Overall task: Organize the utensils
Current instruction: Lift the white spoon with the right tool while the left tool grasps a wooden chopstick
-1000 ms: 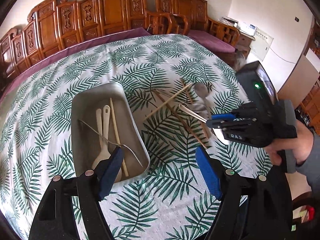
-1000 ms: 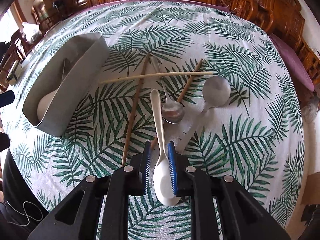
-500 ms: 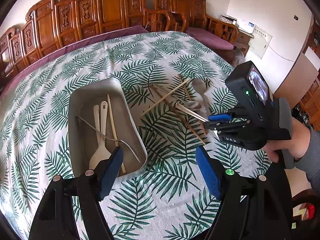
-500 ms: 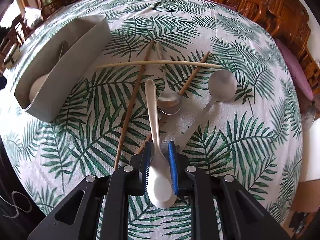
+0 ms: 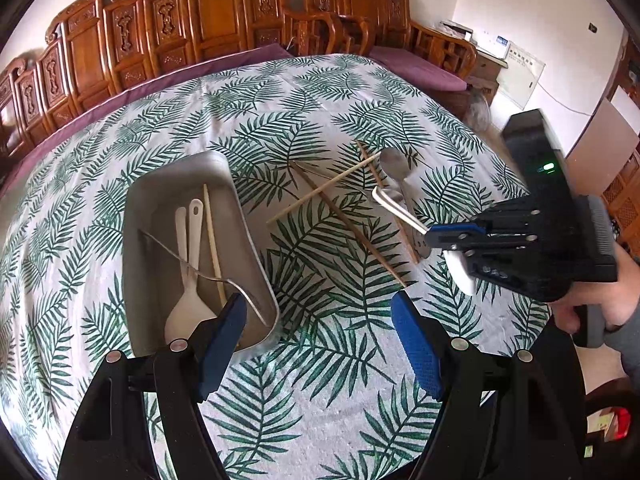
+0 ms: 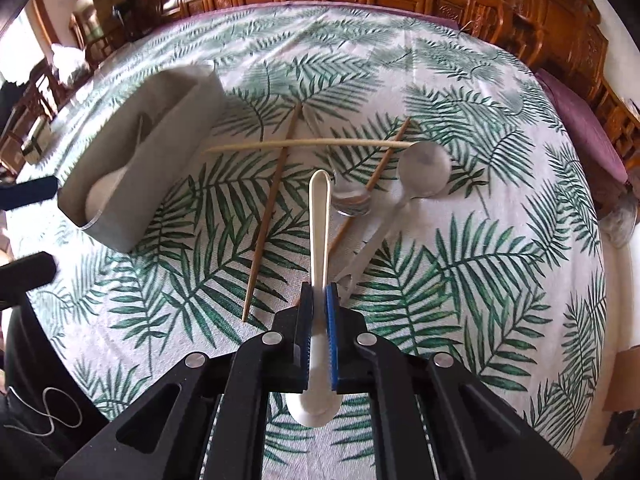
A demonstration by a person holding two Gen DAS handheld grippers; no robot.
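while the right gripper (image 6: 319,322) clamps its blue pads on the white plastic spoon (image 6: 320,216), the spoon is carried clear of the cloth, handle pointing forward and away from the holder, bowl hanging below the jaws toward the camera. the jaws are closed tight on the narrow neck of the handle, one pad pressing on each side. seen from the left wrist view, the same spoon (image 5: 394,206) sticks out of that gripper (image 5: 434,236) over the loose utensils, and a hand (image 5: 592,304) grips the tool from behind. the left gripper (image 5: 320,340) stands open with nothing between its pads; it hangs over the near end of the grey metal tray (image 5: 140,216), one pad above the tray's near corner and the other above bare cloth. inside the tray lie two white spoons (image 5: 190,280), a pale chopstick (image 5: 212,236) and a thin bent metal utensil (image 5: 208,276) laid across them. beside the tray, on the leaf-print tablecloth (image 5: 320,92), a pale chopstick (image 6: 312,144) crosses over two brown chopsticks (image 6: 272,216). a small metal spoon (image 6: 352,200) and a larger metal ladle-type spoon (image 6: 424,168) rest just beside them, their handles overlapping near the gripped spoon. carved wooden chairs (image 5: 216,12) line the far edge of the table.
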